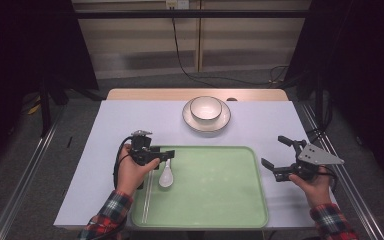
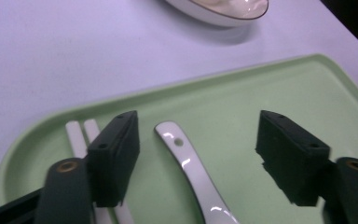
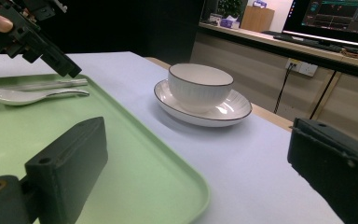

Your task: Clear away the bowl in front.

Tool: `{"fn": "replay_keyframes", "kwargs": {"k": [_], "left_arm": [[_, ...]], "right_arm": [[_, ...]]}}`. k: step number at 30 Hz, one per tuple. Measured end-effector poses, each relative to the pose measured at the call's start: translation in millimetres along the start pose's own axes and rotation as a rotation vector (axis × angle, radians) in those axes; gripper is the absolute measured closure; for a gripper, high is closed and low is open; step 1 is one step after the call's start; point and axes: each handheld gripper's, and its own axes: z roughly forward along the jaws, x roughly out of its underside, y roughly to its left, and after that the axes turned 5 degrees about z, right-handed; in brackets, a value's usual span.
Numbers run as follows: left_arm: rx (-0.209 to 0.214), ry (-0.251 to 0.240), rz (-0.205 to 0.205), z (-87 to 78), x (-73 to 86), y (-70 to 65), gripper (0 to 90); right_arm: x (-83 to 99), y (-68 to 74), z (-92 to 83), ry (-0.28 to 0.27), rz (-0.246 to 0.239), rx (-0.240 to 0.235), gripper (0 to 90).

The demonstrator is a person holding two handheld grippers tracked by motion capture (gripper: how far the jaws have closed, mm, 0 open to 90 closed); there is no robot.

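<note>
A white ceramic spoon (image 1: 166,174) lies in the left part of a green tray (image 1: 215,192), beside a pair of white chopsticks (image 1: 147,200). My left gripper (image 1: 162,159) hovers open over the spoon's handle. In the left gripper view the spoon (image 2: 186,163) runs between the two spread jaws of the left gripper (image 2: 198,140), with the chopsticks (image 2: 77,135) by the left jaw. My right gripper (image 1: 276,151) is open and holds nothing, just off the tray's right edge. Its jaws (image 3: 198,140) point at a white bowl (image 3: 200,86) on a plate (image 3: 228,112).
The bowl (image 1: 206,107) and its plate (image 1: 206,124) stand at the back middle of the pale table (image 1: 110,130). The tray's raised rim (image 3: 186,177) lies left of the right gripper. A black cable (image 1: 185,70) crosses the floor behind the table.
</note>
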Motion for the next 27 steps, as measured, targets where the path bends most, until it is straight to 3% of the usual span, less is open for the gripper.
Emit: {"fn": "replay_keyframes", "kwargs": {"k": [4, 13, 17, 27], "left_arm": [[-0.016, -0.017, 0.013, -0.5, -4.9, 0.8, 20.5], [-0.029, -0.055, 0.024, -1.0, -19.9, 3.4, 16.5], [-0.031, -0.08, 0.021, 4.7, -29.3, 2.0, 15.5], [-0.046, -0.086, 0.031, 21.7, -53.3, 2.3, 14.3]], "right_arm": [[0.0, 0.1, 0.1, -0.001, 0.0, 0.001, 4.1], [0.1, -0.2, -0.7, 0.001, -0.005, 0.0, 4.1], [0.1, -0.2, -1.1, 0.003, -0.006, 0.001, 4.1], [0.2, 0.2, -1.8, 0.003, -0.009, 0.002, 4.1]]}}
